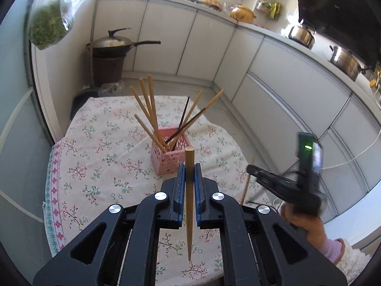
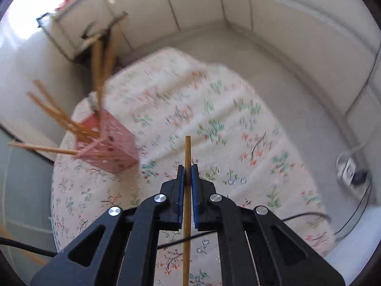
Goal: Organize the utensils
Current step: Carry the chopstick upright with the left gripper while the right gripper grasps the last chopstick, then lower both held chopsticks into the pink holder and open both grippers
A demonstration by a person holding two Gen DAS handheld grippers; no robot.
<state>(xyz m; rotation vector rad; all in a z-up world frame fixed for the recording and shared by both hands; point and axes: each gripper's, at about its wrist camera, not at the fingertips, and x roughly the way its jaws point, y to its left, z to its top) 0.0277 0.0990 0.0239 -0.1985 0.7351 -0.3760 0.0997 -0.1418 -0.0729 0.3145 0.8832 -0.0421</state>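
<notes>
A pink lattice basket [image 1: 170,158] stands on the flowered tablecloth [image 1: 100,147] with several wooden and dark chopsticks [image 1: 148,109] fanned out of it. My left gripper [image 1: 189,166] is shut on a wooden chopstick [image 1: 189,205], which stands upright between the blue pads just in front of the basket. In the right wrist view my right gripper [image 2: 187,168] is shut on another wooden chopstick [image 2: 187,205], held above the cloth; the basket [image 2: 107,147] sits to its left, blurred. The right gripper [image 1: 250,168] also shows at the right of the left wrist view, held by a hand [image 1: 307,226].
A wok [image 1: 112,44] sits on a dark stand beyond the table. White cabinets [image 1: 273,76] curve around the far side, with pots [image 1: 301,35] on the counter. A power strip and cable [image 2: 350,169] lie on the floor to the right of the table.
</notes>
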